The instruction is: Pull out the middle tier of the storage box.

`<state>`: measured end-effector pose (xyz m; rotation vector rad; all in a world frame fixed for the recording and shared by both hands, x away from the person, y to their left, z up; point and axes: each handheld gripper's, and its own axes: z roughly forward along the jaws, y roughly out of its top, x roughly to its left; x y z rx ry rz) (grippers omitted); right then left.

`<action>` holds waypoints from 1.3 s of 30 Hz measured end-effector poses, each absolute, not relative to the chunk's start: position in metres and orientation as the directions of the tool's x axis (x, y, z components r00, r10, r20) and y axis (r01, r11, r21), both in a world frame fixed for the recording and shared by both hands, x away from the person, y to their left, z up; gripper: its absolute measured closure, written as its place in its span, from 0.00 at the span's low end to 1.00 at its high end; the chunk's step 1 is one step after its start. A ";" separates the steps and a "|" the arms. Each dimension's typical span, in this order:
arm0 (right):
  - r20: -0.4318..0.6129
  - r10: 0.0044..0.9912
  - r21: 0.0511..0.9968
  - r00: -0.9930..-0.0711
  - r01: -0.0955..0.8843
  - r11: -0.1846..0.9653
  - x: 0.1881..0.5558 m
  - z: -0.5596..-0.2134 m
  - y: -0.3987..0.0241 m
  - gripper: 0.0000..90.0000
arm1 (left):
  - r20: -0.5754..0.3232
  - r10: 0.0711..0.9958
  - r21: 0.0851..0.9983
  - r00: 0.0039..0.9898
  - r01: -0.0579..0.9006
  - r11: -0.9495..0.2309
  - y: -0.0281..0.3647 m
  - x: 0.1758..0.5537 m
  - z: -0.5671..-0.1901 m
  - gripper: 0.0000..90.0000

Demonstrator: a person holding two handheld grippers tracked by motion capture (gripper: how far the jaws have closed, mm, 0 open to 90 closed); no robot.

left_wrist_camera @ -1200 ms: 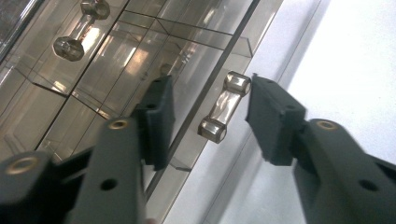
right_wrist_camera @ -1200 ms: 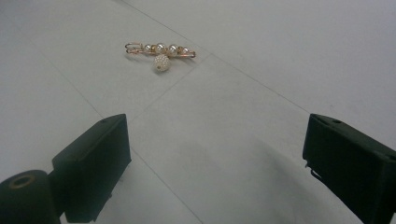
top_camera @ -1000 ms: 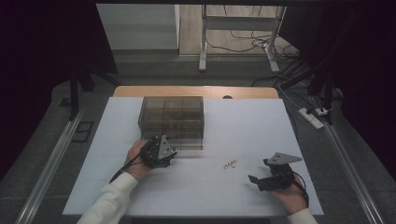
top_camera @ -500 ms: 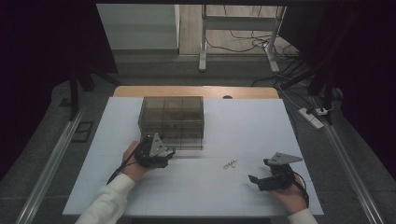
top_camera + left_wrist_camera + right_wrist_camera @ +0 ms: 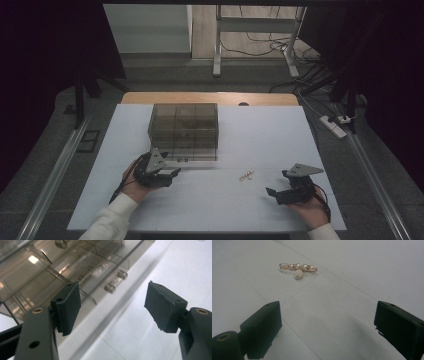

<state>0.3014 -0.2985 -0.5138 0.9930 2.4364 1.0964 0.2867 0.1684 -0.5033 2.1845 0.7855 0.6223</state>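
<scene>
Left claw [image 5: 172, 173] has backed a little away from the smoky clear drawer box [image 5: 184, 131] toward the near-left part of the worktop [image 5: 260, 130]; its jaws have just been opening and now stand apart with nothing between them, the drawer knobs [image 5: 115, 281] just beyond. Bottom drawer looks pulled out slightly, likely ready to receive. Right claw [image 5: 274, 193], unmoved near the right front edge, jaws wide apart and empty, points at the pearl hair clip [image 5: 298, 268] lying loose between box and claw. Pickup not yet begun.

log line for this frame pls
left gripper: open, empty, jaws just opening, at drawer box | right gripper: open, empty, facing pearl hairpin on table
</scene>
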 end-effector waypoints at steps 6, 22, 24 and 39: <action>0.014 0.691 0.742 -0.723 0.471 0.477 0.301 -0.514 -0.298 0.08 | 0.181 0.688 0.752 0.702 0.352 -0.557 0.174 0.277 -0.508 0.32; 0.012 0.690 0.746 -0.724 0.466 0.476 0.300 -0.513 -0.298 0.08 | 0.146 0.711 0.761 0.688 0.381 -0.525 0.190 0.251 -0.519 0.32; 0.012 0.690 0.746 -0.724 0.466 0.476 0.300 -0.513 -0.298 0.08 | 0.137 0.712 0.764 0.688 0.384 -0.518 0.192 0.249 -0.519 0.32; 0.008 0.691 0.750 -0.723 0.461 0.473 0.300 -0.513 -0.297 0.08 | 0.083 0.733 0.774 0.675 0.420 -0.474 0.203 0.241 -0.524 0.32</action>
